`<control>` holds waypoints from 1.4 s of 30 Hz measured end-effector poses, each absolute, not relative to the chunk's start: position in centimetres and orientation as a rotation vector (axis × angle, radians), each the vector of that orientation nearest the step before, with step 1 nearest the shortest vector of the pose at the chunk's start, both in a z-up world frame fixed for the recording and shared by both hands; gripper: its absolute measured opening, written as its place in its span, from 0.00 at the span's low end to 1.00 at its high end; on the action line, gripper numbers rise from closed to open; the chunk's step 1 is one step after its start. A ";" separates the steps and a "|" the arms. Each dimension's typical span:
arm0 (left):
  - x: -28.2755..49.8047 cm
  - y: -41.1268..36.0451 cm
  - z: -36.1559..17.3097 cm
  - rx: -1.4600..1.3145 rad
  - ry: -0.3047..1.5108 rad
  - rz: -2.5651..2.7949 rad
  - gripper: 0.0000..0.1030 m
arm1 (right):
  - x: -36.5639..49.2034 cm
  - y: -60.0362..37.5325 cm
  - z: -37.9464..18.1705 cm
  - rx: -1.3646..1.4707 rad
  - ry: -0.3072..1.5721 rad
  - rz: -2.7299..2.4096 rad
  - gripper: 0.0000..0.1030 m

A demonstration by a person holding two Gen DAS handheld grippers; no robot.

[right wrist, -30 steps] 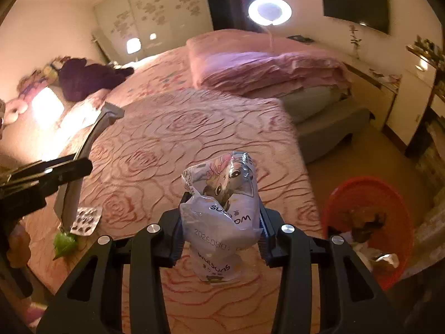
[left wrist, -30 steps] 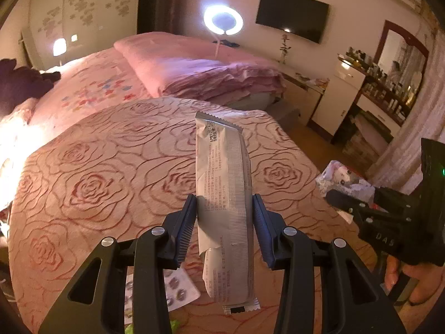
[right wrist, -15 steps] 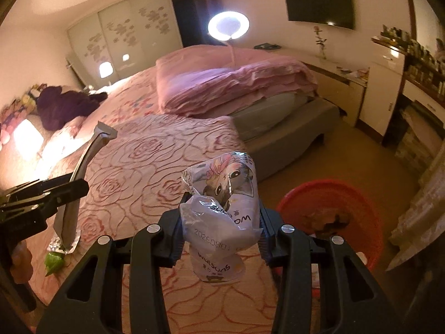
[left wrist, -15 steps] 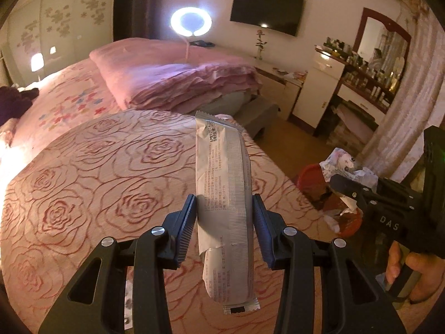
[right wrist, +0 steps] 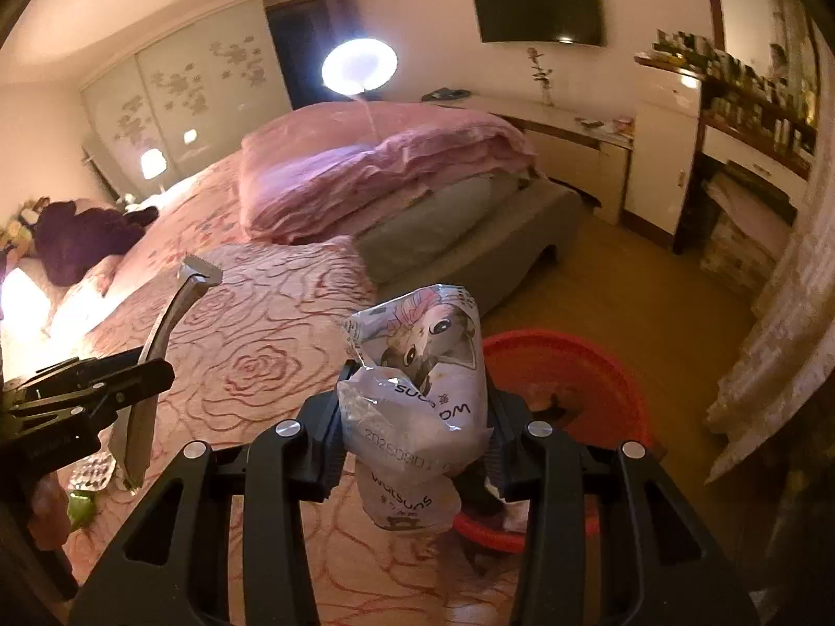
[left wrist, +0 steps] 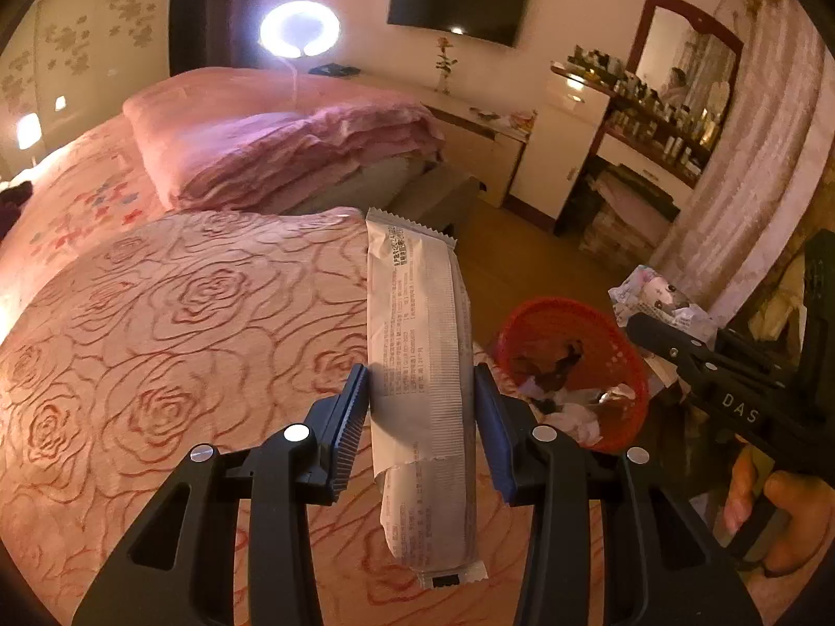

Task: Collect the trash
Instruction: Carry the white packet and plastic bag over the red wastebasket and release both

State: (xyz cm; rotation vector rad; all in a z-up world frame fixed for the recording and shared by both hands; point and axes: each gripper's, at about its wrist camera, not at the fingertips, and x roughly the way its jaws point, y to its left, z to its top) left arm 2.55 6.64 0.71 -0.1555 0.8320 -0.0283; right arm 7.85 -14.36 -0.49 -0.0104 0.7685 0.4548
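My left gripper [left wrist: 421, 391] is shut on a long grey snack wrapper [left wrist: 420, 354], held upright above the bed's edge. It also shows in the right wrist view [right wrist: 151, 365]. My right gripper [right wrist: 415, 407] is shut on a crumpled white printed plastic bag [right wrist: 417, 396], held above the near rim of a red basket [right wrist: 616, 381]. In the left wrist view the red basket [left wrist: 553, 313] stands on the floor right of the bed with trash inside, and the right gripper [left wrist: 657, 334] with the bag [left wrist: 657, 300] hangs over its right side.
The bed with a pink rose-patterned cover [left wrist: 172, 323] fills the left. A blister pack [right wrist: 94, 469] and a green scrap [right wrist: 81, 506] lie on it at the left. A folded pink duvet [left wrist: 282, 146] lies behind. A dressing table [left wrist: 642, 156] and curtain [left wrist: 756, 182] stand at right.
Both grippers have swung right, away from the bed towards the red basket, each still holding its trash. The basket is now nearer and larger in both views.
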 end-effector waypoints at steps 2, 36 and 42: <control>3.2 5.9 0.6 -0.149 0.837 -0.039 0.38 | 8.1 -15.2 -0.6 -0.001 0.770 0.436 0.40; 12.0 -5.5 -5.0 -0.074 0.985 -0.225 0.38 | 12.1 -24.1 -5.6 0.093 0.869 0.218 0.40; 13.2 -6.3 -6.4 -0.088 1.023 -0.244 0.38 | 12.7 -24.7 -6.5 0.099 0.891 0.203 0.40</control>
